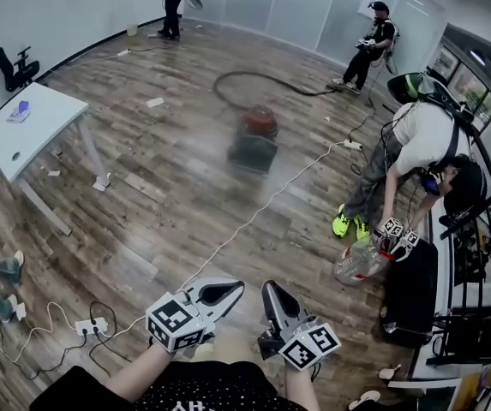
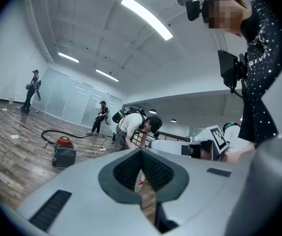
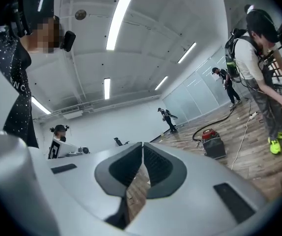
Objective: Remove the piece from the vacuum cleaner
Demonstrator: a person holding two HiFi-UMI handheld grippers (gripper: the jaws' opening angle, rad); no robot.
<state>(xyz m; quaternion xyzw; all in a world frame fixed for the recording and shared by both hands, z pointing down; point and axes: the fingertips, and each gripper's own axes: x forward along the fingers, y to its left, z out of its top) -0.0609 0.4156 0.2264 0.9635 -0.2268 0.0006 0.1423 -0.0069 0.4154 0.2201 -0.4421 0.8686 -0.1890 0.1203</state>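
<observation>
The vacuum cleaner [image 1: 254, 138], a red-topped dark canister, stands on the wood floor well ahead of me, its black hose [image 1: 262, 81] curling behind it. The left gripper view shows the vacuum cleaner [image 2: 64, 151] at the left; in the right gripper view the vacuum cleaner [image 3: 212, 142] is at the right. My left gripper [image 1: 233, 288] and right gripper [image 1: 268, 291] are held side by side near my body, both shut and empty, far short of the machine.
A white power cord [image 1: 254, 214] runs from the vacuum toward a power strip [image 1: 90, 325] at my left. A white table [image 1: 24, 125] stands left. A person [image 1: 412, 157] bends over at the right near a black case [image 1: 412, 289]; two others stand at the back.
</observation>
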